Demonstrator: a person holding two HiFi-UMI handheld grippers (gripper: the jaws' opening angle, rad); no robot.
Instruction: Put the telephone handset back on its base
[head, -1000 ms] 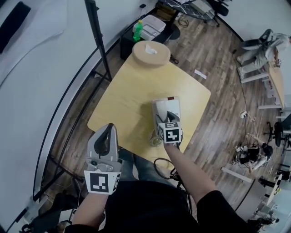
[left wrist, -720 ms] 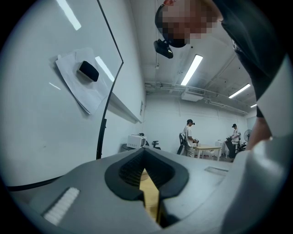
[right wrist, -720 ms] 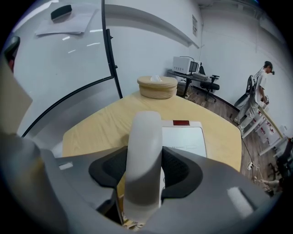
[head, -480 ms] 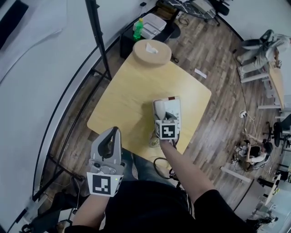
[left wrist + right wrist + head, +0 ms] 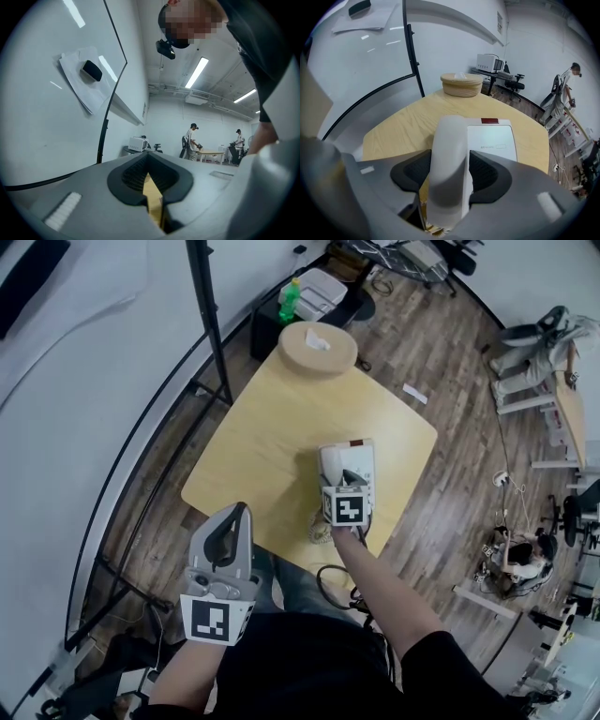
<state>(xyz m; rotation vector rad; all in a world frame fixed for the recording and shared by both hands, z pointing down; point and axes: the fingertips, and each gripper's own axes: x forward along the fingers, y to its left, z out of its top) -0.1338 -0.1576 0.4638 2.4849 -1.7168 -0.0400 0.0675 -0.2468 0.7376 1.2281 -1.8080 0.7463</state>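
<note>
On the wooden table (image 5: 272,437) sits the white telephone base (image 5: 359,468), shown too in the right gripper view (image 5: 493,140), with a red patch at its far end. The white handset (image 5: 447,161) lies lengthwise along the base's left side (image 5: 329,463). My right gripper (image 5: 449,176) is shut on it, both dark pads pressing its sides. Whether the handset rests in the cradle or hovers just over it I cannot tell. My left gripper (image 5: 228,521) is shut and holds nothing, off the table's near-left edge; its own view (image 5: 149,161) shows its jaws together.
A round wooden tissue box (image 5: 317,346) stands at the table's far corner (image 5: 461,84). The coiled cord (image 5: 322,527) lies by the near edge. A black pole (image 5: 209,324) rises left of the table. A green bottle (image 5: 292,298) stands beyond. People work far off.
My right gripper has carried the handset forward, away from the near edge, over the base's left side. The left gripper has dropped back slightly and stayed shut.
</note>
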